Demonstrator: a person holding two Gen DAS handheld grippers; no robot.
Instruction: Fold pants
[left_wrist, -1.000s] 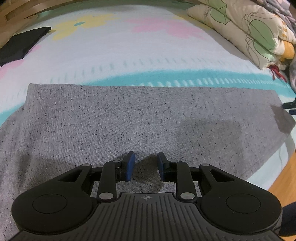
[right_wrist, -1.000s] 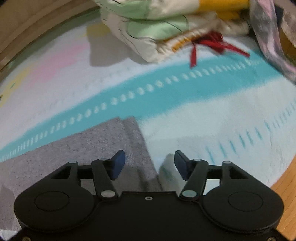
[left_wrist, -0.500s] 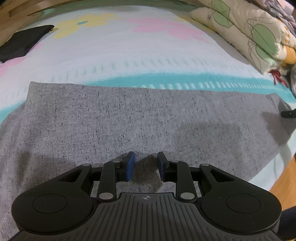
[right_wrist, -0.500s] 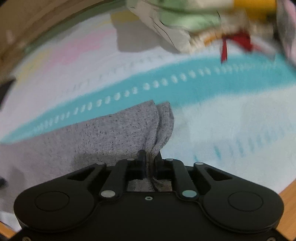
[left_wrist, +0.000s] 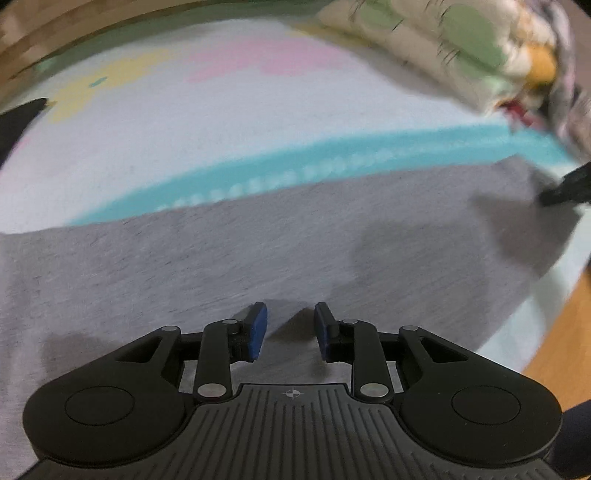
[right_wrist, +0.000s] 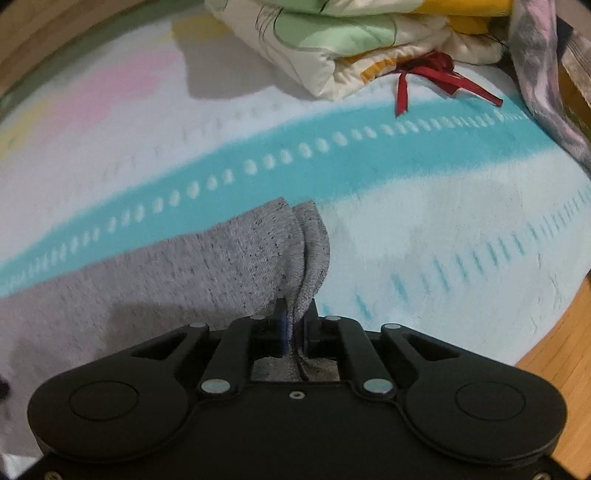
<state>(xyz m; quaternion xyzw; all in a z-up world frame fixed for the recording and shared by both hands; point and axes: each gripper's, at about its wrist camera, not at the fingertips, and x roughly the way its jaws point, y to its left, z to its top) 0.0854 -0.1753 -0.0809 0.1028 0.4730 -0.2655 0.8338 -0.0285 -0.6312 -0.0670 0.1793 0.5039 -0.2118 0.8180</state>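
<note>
So the grey pants (left_wrist: 229, 258) are spread flat across the bed (left_wrist: 207, 140), over its teal stripe. The right claw (right_wrist: 294, 325) has just been closing and is now clamped on the bunched corner of the fabric at the pants' right end. The left claw (left_wrist: 290, 330) sits low over the middle of the cloth, jaws a little apart, nothing between them. A folded quilt (right_wrist: 332, 40) is piled at the far side.

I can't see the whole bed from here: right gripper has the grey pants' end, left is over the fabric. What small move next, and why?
Probably lift the right gripper a little and start carrying that end across the pants. Its jaws have just closed on the bunched grey hem, which already rises off the bedsheet. The left gripper hangs part-open over flat fabric, gripping nothing.
</note>
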